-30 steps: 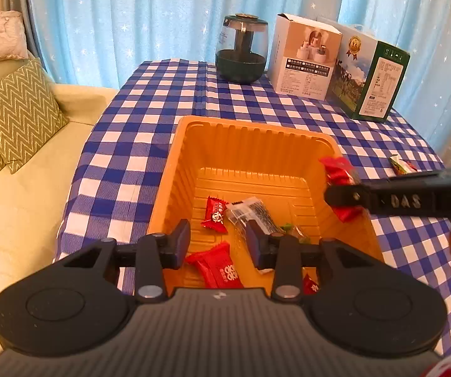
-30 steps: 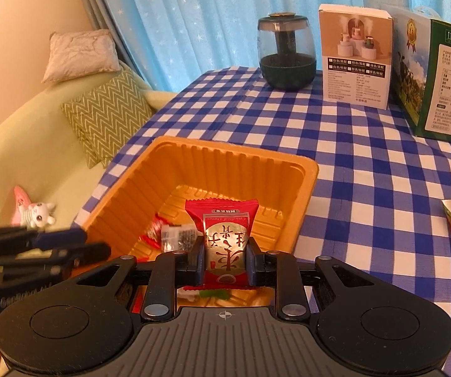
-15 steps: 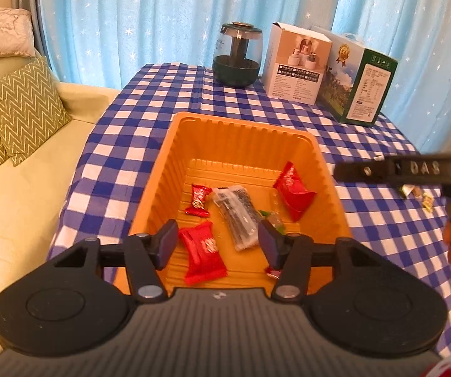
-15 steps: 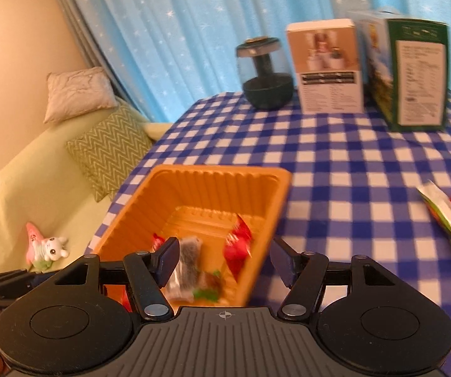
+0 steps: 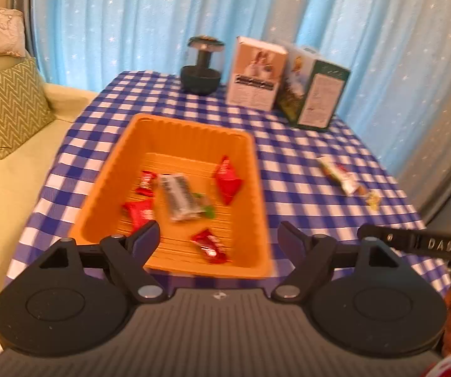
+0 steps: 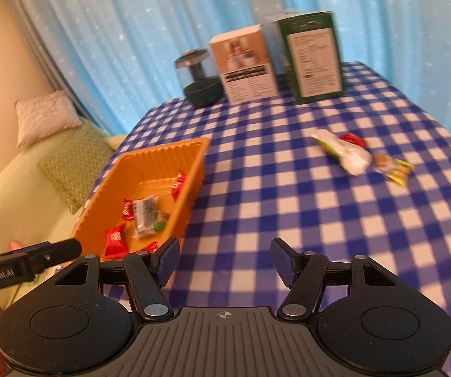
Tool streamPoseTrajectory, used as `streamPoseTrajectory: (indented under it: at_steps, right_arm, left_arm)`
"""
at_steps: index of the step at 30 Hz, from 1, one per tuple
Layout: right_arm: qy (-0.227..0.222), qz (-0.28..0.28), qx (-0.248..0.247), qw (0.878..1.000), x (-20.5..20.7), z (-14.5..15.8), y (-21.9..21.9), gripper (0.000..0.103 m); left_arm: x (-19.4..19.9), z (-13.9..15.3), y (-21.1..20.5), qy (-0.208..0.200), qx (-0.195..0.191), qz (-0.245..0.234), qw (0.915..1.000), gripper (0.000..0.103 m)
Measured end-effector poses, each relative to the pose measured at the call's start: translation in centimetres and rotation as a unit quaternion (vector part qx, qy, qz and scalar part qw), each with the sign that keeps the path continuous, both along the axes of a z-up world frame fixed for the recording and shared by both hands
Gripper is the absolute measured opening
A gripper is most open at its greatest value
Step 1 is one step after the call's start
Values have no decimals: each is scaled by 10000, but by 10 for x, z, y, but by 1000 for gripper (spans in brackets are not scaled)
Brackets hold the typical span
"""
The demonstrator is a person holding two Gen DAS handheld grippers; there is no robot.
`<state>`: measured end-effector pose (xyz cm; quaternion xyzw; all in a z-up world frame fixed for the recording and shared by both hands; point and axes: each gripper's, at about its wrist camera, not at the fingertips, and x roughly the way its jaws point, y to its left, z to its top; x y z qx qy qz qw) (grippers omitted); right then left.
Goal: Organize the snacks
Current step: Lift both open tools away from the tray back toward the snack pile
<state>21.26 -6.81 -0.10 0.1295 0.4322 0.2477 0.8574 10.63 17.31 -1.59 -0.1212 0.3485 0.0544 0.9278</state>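
Note:
An orange tray (image 5: 258, 188) (image 6: 194, 169) on the checked table holds several red snack packets, among them a big red one (image 5: 228, 180) (image 6: 178, 183), and a grey wrapped bar (image 5: 178, 196). My left gripper (image 5: 217, 238) hovers over the tray's near end, its jaws opening with nothing between them. My right gripper (image 6: 224, 259) stands open and empty over bare cloth to the right of the tray. Loose on the cloth to the right lie a white and green packet (image 6: 345, 152) (image 5: 337, 174), a small red one (image 6: 354, 139) and a yellow one (image 6: 393, 166).
At the table's far edge stand a dark jar (image 5: 202, 66), a white box (image 5: 257, 77) and a green box (image 5: 315, 94), with a blue starred curtain behind. A pale green sofa with a zigzag cushion (image 5: 8, 106) lies left of the table.
The right gripper let its big red packet fall into the tray, opened, and swung right over the cloth. The left gripper drew back from the tray and spread its jaws wider.

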Motion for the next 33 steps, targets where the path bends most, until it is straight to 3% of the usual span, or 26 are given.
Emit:
streamPoseTrajectory:
  at_steps: [11, 19, 33]
  right_arm:
    - [-129, -500, -381, 9979, -49, 18, -69, 64]
    - [-34, -864, -319, 9957, -66, 22, -108, 64]
    - [23, -1086, -457, 9930, -73, 19, -131, 64]
  left_arm:
    - [-26, 22, -64, -238, -73, -307, 9992, 89]
    - [-33, 23, -103, -204, -90, -537, 9983, 89]
    - [-29, 14, -138, -36, -68, -752, 9971, 89]
